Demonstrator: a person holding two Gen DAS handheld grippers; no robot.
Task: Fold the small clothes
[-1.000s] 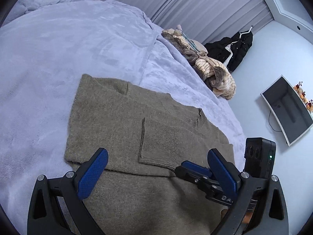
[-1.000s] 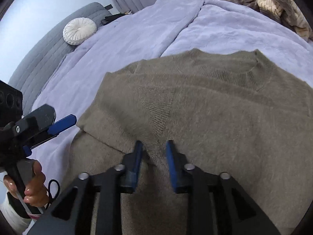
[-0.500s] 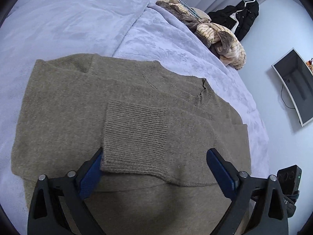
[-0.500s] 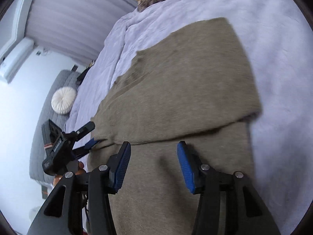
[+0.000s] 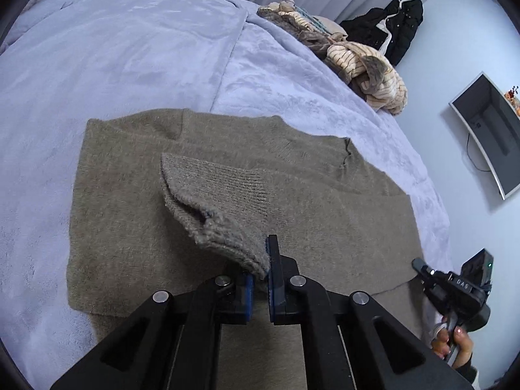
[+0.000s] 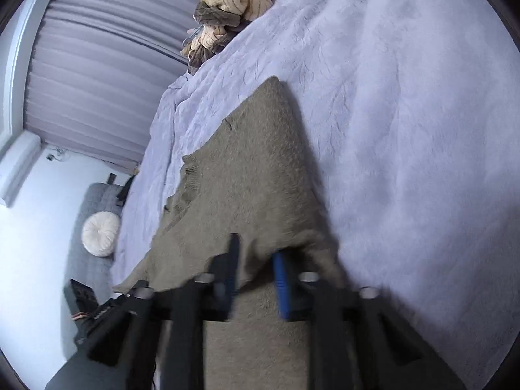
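Olive-brown knit fills the middle of both views: the sweater (image 5: pixel 227 201) lies flat on the lavender bedspread (image 5: pixel 130 65), its neckline toward the far side of the bed and its hem running under the cameras, so its long axis points away from the person. The left gripper (image 5: pixel 260 279) has its blue pads pressed together on the ribbed cuff (image 5: pixel 227 243) of a sleeve that is folded across the chest; the cuff is lifted clear of the body of the garment and droops from the pinch, while the rest of the sleeve trails off toward the right shoulder. The right gripper (image 6: pixel 255 279) sits at the sweater's right edge, where the fold line of the upper layer meets the bedspread. That view is smeared by motion, so I cannot tell whether its jaws, which look fairly close with fabric bunched around them, actually have hold of the edge. The sleeve's free length lies rightward and away from the left gripper, so the cuff is probably best carried along that line to lay the sleeve straight within the body outline; the left hand is plainly the nearer one for this. A heap of striped clothes (image 5: pixel 364 61) waits near the far corner of the bed.
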